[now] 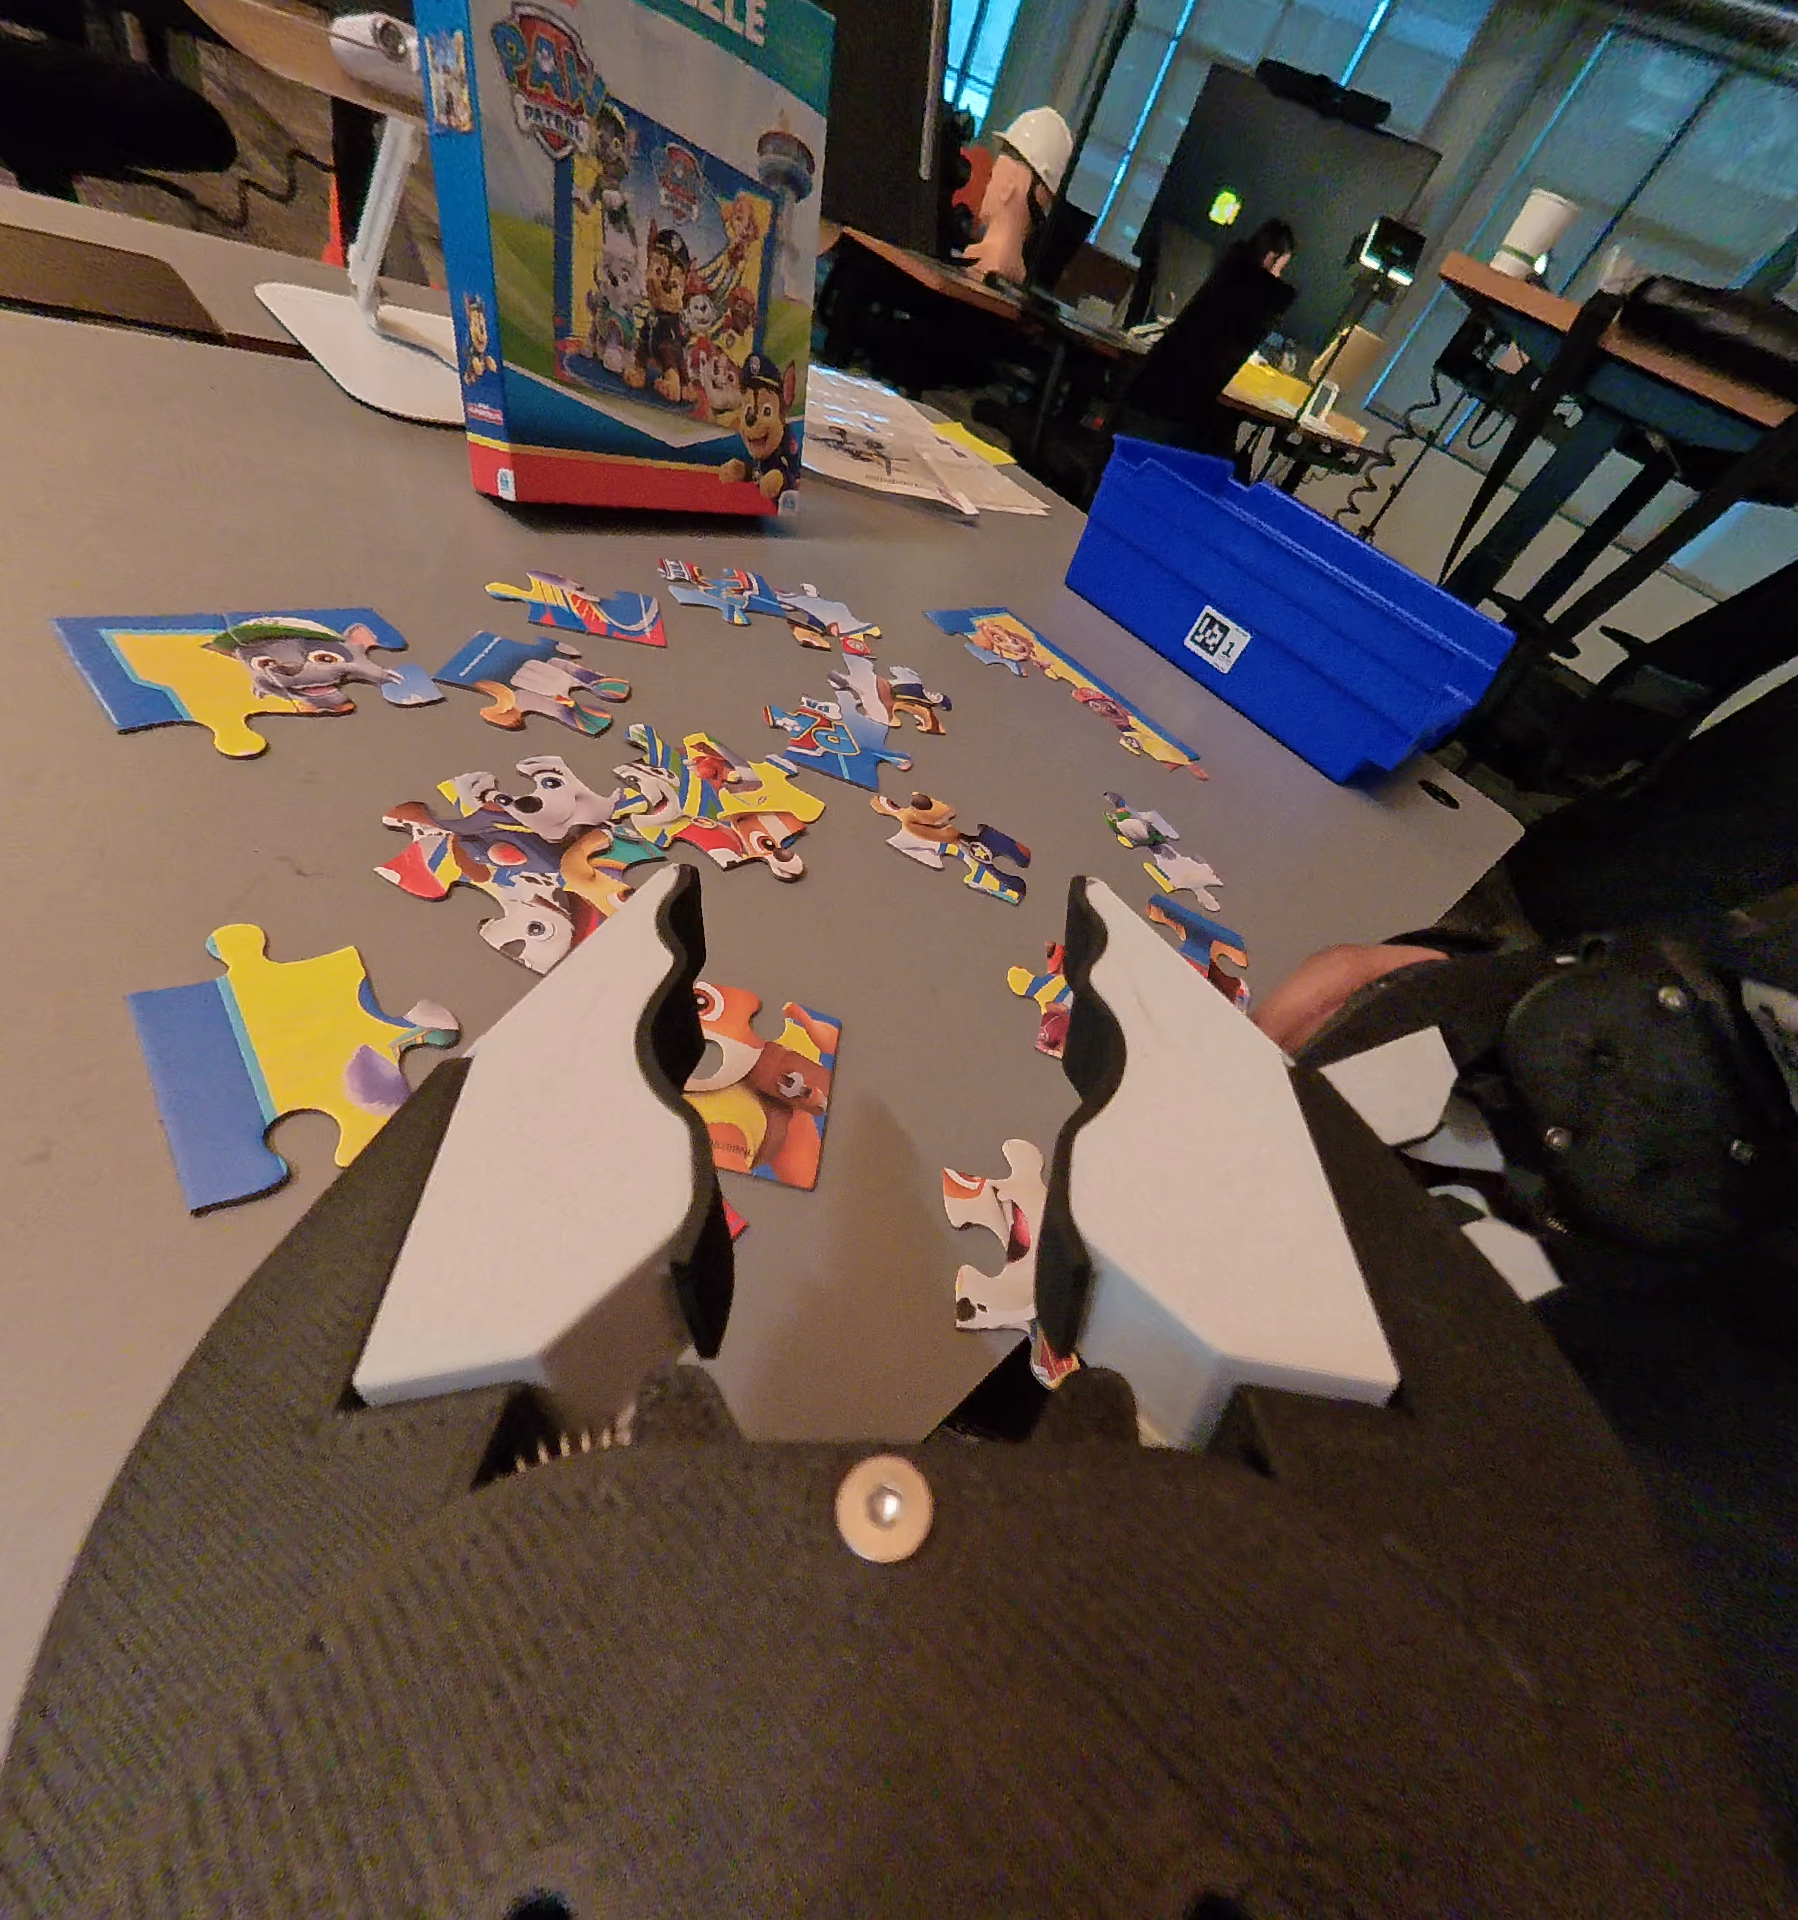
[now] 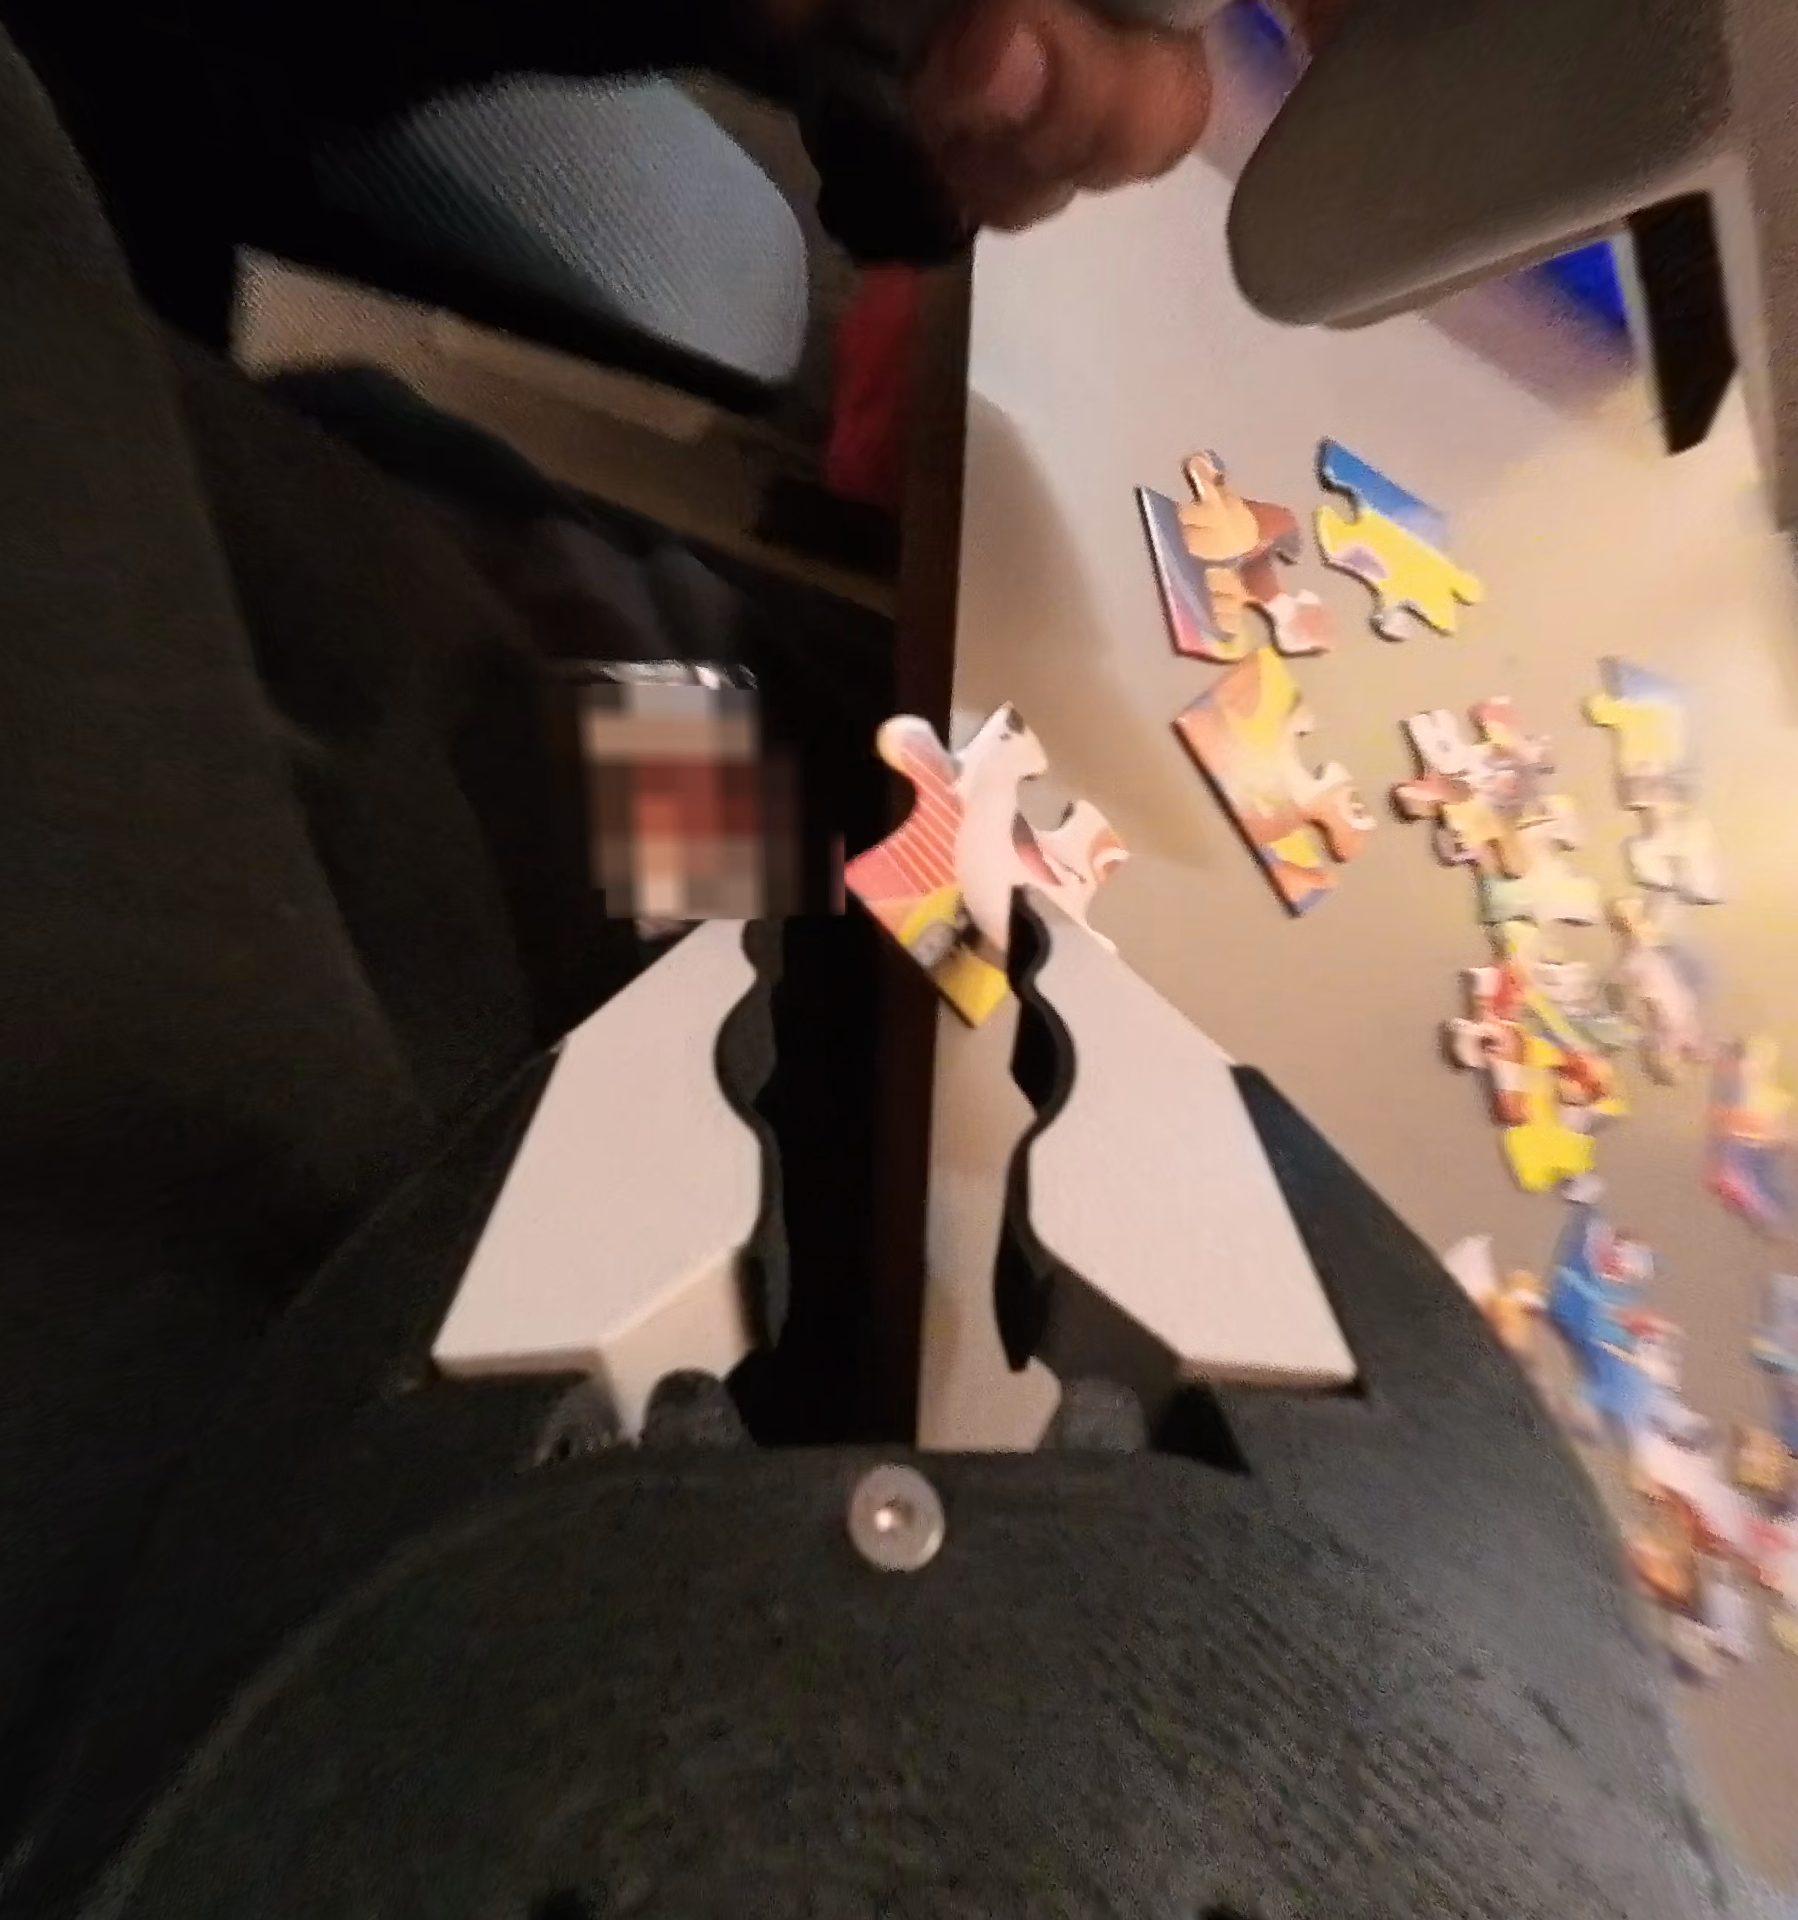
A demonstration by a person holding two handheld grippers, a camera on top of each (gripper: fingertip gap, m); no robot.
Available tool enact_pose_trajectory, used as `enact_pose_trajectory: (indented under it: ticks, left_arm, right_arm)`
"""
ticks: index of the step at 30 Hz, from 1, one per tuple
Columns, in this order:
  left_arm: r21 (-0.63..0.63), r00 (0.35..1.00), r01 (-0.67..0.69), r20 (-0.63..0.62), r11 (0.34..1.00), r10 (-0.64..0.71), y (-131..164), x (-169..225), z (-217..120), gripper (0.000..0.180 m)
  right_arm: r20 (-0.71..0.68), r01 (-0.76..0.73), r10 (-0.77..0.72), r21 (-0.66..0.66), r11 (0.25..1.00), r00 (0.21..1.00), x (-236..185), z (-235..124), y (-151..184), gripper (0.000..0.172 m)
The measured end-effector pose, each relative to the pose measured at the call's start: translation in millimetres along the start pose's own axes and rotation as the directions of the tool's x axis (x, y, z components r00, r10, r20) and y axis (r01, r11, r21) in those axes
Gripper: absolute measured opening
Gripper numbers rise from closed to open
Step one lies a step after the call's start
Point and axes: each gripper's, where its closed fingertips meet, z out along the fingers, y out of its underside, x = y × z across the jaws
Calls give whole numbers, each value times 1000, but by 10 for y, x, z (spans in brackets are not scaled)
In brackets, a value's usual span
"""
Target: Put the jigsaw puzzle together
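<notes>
Your left claw point(image 1: 879, 894) hangs low over the grey counter point(image 1: 147, 499), tilted forward and down, jaws wide, nothing between the pads. Bare counter shows in the gap. An orange puzzle piece point(image 1: 770, 1081) lies flat just under the left finger; a white-and-red piece point(image 1: 994, 1236) pokes out beside the right finger.

Your right claw point(image 2: 890, 925) is rolled hard sideways at the counter's edge point(image 2: 926, 520), jaws at a middling gap. A red-striped, white and yellow piece point(image 2: 962, 842) sits at the tip of its right finger; whether either pad presses it, you cannot tell, since the view is blurred.

Only the left view shows the upright puzzle box point(image 1: 625, 260), the blue bin point(image 1: 1279, 613), a white stand point(image 1: 375, 312), papers point(image 1: 905, 436) and the room behind with its desks. It catches your right claw's black body point(image 1: 1653, 1091) at its right margin. Only the right view shows the counter's edge side-on and a mosaic patch.

Count, left view: one box, one bin, roughly sixteen loose pieces or joined clusters. Right view: too smeared to count beyond four sharp pieces.
</notes>
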Motion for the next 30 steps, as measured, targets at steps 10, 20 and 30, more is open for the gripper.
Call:
enact_pose_trajectory:
  ticks: [10,20,30]
  left_arm:
    - [24,998,57,27,998,-57,46,-177,16,67]
    - [-37,997,-44,54,998,46,191,-85,167,67]
    - [-25,1000,-16,-6,1000,16,143,121,424,65]
  right_arm:
    - [-253,159,-145,39,986,957,219,-183,-175,0]
    - [-634,-140,96,-20,990,767,1254,-1407,718,0]
    - [-606,-245,-234,-602,760,760,1081,-2065,2385,0]
